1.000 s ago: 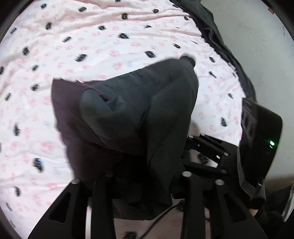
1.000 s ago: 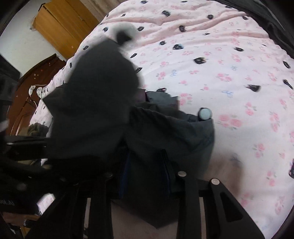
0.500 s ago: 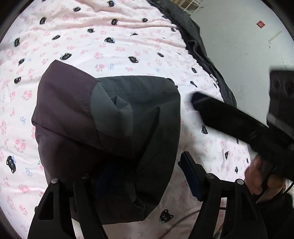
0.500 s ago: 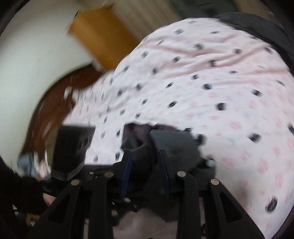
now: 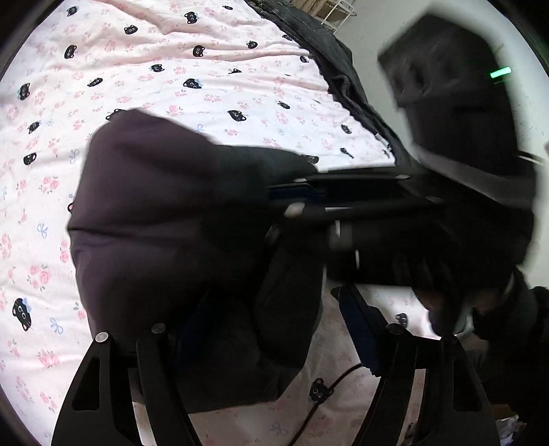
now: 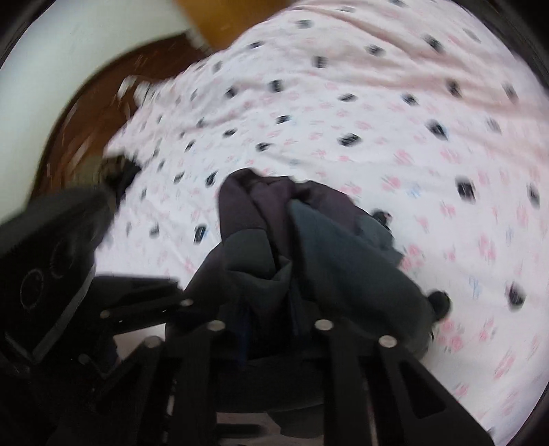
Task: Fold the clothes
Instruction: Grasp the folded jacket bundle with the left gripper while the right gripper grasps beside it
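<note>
A dark grey garment [image 5: 178, 219] with a purplish lining hangs bunched above the pink cat-print bed sheet [image 5: 178, 68]. My left gripper [image 5: 271, 308] has wide-apart fingers; the cloth drapes over its left finger. My right gripper [image 5: 302, 202] comes in from the right in the left wrist view, fingers close together on the garment's upper edge. In the right wrist view the right gripper [image 6: 269, 308] is shut on the bunched garment [image 6: 308, 247]. The left gripper's body [image 6: 44, 260] shows at the left.
A dark blanket or garment [image 5: 336, 68] lies along the far right edge of the bed. A white wall [image 5: 387, 31] stands behind it. A brown wooden headboard [image 6: 85, 113] and a wooden wardrobe [image 6: 223, 17] show past the bed. A black cable [image 5: 326, 387] runs below.
My right gripper has swung across and taken the garment's upper edge near my left gripper. The garment has risen and bunched. My left fingers have opened wide.
</note>
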